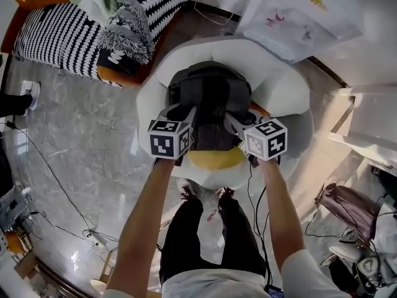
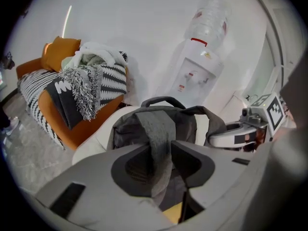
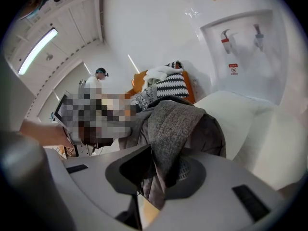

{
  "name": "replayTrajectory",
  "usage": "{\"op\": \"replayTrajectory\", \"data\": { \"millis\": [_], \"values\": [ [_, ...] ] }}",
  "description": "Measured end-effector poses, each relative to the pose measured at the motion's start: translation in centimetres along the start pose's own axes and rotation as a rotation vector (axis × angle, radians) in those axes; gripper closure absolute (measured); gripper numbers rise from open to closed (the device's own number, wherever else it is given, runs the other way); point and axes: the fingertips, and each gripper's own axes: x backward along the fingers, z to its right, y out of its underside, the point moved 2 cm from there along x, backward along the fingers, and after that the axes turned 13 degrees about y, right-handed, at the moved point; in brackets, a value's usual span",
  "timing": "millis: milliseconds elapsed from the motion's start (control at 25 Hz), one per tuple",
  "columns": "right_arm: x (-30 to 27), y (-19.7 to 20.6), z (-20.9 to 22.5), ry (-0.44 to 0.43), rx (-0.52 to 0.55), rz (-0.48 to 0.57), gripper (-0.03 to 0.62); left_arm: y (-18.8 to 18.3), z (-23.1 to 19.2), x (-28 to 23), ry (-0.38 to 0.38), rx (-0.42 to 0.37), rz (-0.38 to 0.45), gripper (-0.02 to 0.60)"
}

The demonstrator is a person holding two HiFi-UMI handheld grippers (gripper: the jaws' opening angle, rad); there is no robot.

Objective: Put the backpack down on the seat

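A dark grey backpack (image 1: 211, 98) stands upright on the round white seat (image 1: 282, 82), above a yellow cushion (image 1: 217, 159). My left gripper (image 1: 186, 112) is at its left shoulder strap (image 2: 161, 134). That strap hangs loosely through the gap between the jaws of the left gripper (image 2: 166, 163), which stand open. My right gripper (image 1: 239, 121) is at the right strap (image 3: 173, 129). This strap drapes over one jaw and drops into the gap of the right gripper (image 3: 154, 173), whose pads are slack on it. The backpack's top handle (image 2: 161, 100) is free.
An orange sofa (image 1: 118, 76) piled with striped blankets (image 1: 56, 33) stands to the left of the seat. A water dispenser (image 2: 199, 73) is behind it against the wall. Cables (image 1: 56, 185) trail over the marble floor. Bags (image 1: 353, 203) lie at the lower right. A person (image 3: 100, 77) stands far off.
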Motion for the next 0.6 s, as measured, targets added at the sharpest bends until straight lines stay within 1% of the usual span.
{"op": "replayTrajectory", "data": {
  "millis": [80,200,240,320,480,600],
  "values": [
    [0.1,0.0,0.1,0.000,-0.014,0.010,0.523,0.1,-0.1,0.1,-0.014,0.000,-0.004,0.429],
    [0.3,-0.1,0.4,0.006,-0.041,0.031,0.496,0.4,-0.5,0.4,-0.042,0.008,-0.015,0.373],
    [0.4,-0.1,0.6,0.011,-0.046,0.036,0.489,0.5,-0.5,0.5,-0.047,0.013,-0.014,0.365],
    [0.6,-0.1,0.8,0.017,-0.045,0.035,0.478,0.6,-0.5,0.7,-0.053,0.017,-0.011,0.365],
    [1.0,0.4,0.9,0.030,-0.016,0.013,0.474,0.6,-0.6,1.5,-0.077,0.023,-0.010,0.365],
    [1.7,0.6,1.0,0.041,-0.015,0.010,0.466,0.8,-0.6,2.1,-0.084,0.025,-0.014,0.365]
  ]
}}
